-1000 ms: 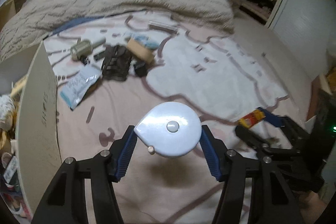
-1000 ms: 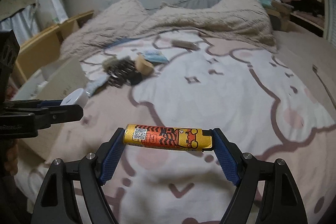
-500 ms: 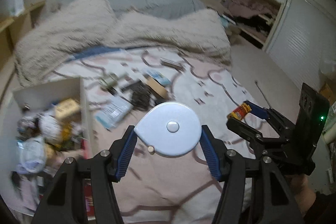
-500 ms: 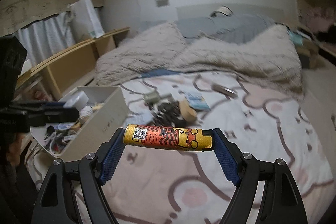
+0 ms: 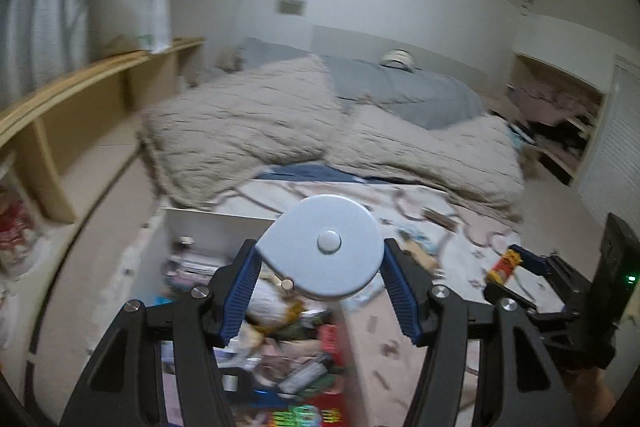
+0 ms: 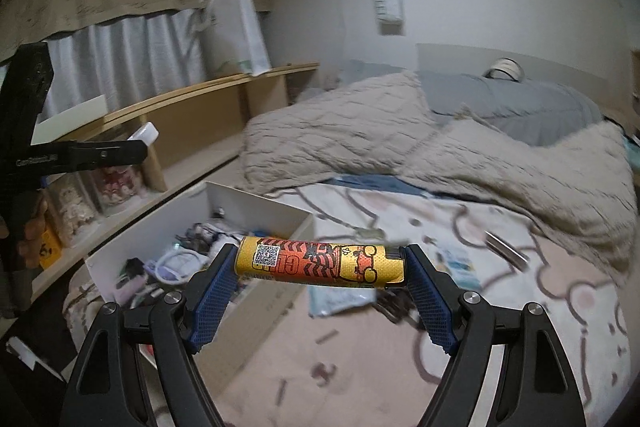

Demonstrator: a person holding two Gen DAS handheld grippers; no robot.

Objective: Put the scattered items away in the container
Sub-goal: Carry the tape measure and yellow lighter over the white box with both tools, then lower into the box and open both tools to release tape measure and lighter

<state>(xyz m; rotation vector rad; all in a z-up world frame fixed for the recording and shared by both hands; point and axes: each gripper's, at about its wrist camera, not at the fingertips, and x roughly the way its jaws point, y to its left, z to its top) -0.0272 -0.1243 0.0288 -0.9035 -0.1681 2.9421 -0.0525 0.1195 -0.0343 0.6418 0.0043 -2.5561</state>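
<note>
Container (image 6: 256, 205), the white open box at the bed's edge, sits around 9 o'clock of the right gripper (image 6: 316, 285), already half full of odds and ends. Left gripper (image 5: 318, 277) is clamped on a round tape measure (image 5: 320, 247) right above the box, so my guess is it drops first. Right one pinches an orange lighter (image 6: 320, 261) end to end, crosswise so it can't slip out. More clutter (image 6: 340, 297) on the blanket (image 6: 440, 367) at 3 o'clock of the box

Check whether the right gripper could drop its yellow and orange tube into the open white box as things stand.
Probably yes. The right gripper holds the yellow and orange tube near the open white box, whose top stands uncovered. The left gripper with the round white tape measure hovers over it, so crowding is possible.
</note>
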